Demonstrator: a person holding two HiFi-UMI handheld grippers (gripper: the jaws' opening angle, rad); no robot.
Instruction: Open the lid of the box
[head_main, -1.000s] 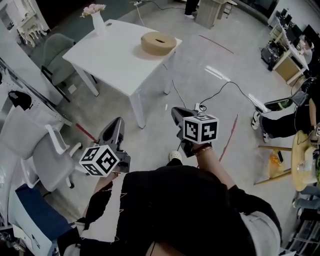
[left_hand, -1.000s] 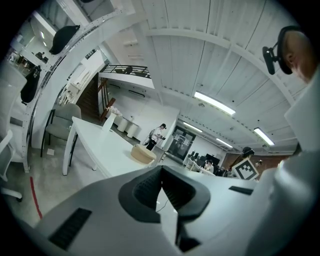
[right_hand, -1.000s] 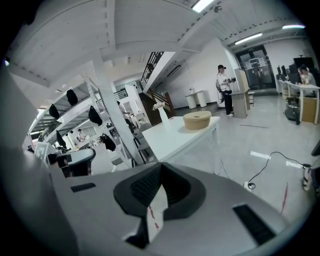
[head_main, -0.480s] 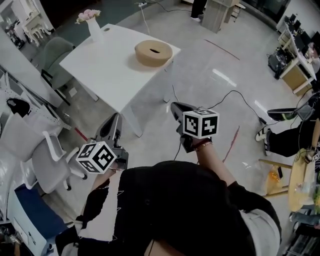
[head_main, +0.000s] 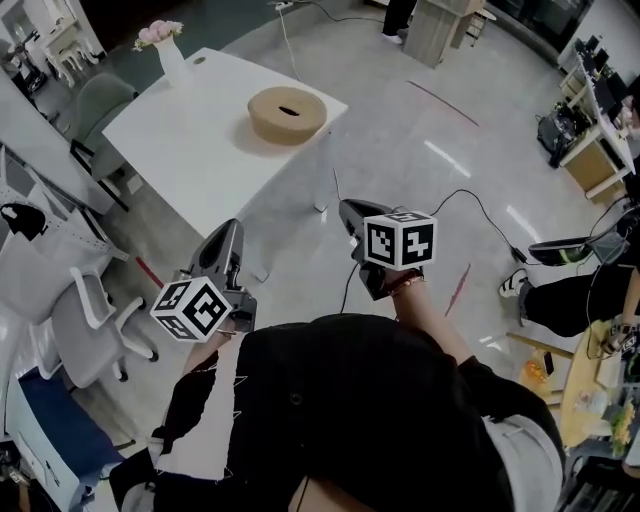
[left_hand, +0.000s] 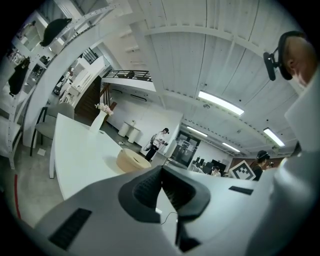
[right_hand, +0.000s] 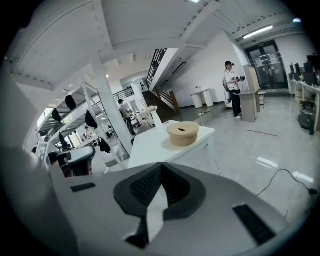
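The box is round and tan, with a slotted lid on top, and stands near the far corner of a white table. It also shows in the left gripper view as the box and in the right gripper view as the box. Both grippers are held over the floor, well short of the table. My left gripper points toward the table's near edge, and its jaws are shut with nothing between them. My right gripper is likewise shut and empty.
A vase of pink flowers stands at the table's far left corner. A green chair is behind the table and a white office chair is at the left. A cable crosses the floor. A seated person and desks are at the right.
The table and box have slid left and slightly down in the head view as the person moves. Both grippers keep their places in front of the body and stay shut.
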